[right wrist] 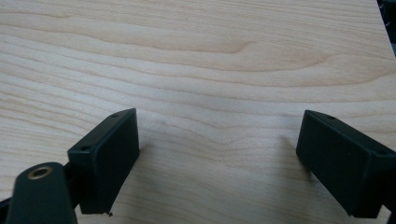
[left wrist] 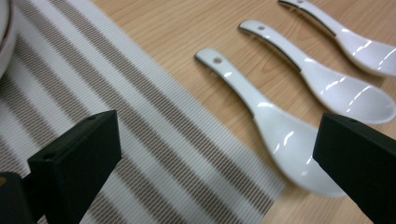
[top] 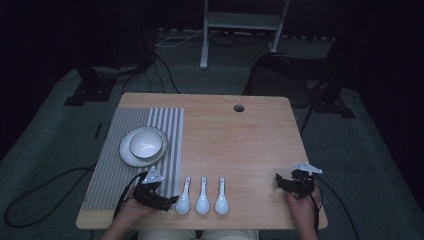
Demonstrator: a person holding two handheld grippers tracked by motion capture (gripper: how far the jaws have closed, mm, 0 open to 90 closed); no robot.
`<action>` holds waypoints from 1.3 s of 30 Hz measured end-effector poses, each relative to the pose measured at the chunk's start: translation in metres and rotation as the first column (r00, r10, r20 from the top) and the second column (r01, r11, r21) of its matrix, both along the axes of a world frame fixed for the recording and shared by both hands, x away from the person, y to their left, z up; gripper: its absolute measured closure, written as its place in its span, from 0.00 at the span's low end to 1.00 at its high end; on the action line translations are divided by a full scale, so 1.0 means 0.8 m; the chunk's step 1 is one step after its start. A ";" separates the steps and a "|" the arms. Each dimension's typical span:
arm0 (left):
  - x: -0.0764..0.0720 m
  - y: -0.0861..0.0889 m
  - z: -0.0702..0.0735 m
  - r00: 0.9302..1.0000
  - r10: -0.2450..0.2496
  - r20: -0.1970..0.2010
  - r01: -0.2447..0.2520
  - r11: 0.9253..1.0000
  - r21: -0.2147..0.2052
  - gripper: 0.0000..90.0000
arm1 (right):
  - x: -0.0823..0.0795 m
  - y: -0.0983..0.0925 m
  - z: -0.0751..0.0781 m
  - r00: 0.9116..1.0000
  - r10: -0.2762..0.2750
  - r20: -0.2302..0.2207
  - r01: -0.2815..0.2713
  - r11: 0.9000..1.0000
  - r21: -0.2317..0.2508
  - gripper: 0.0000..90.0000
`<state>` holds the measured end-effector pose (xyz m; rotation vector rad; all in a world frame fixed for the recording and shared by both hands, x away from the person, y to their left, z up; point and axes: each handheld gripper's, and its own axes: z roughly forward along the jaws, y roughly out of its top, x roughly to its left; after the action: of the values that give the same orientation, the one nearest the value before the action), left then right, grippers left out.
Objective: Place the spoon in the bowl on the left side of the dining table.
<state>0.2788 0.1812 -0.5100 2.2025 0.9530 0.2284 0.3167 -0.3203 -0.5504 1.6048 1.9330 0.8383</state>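
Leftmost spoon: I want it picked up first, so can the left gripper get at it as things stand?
Probably yes. The left gripper is open beside the leftmost spoon, and nothing lies between them; the other spoons lie on its far side.

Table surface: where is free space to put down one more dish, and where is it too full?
Free: the bare wood between the striped mat and the right gripper, from the cable hole down to the three spoons. Crowded: the near edge, where the left gripper sits beside the spoons, and the mat's far part holding the plate and bowl.
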 end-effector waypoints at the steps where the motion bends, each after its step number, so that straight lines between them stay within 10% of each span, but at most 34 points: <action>1: 0.001 -0.003 0.000 1.000 -0.001 0.001 0.001 1.000 -0.001 0.01 | 0.000 0.000 0.000 1.000 0.000 0.000 0.000 1.000 0.000 0.14; 39: 0.025 -0.104 0.014 0.990 -0.142 -0.017 0.142 0.989 0.039 0.01 | 0.000 0.000 0.000 1.000 0.004 0.001 -0.004 1.000 -0.001 0.14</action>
<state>0.2991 0.0982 -0.4988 2.3002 0.8014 0.1662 0.3170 -0.3207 -0.5505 1.6001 1.9362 0.8390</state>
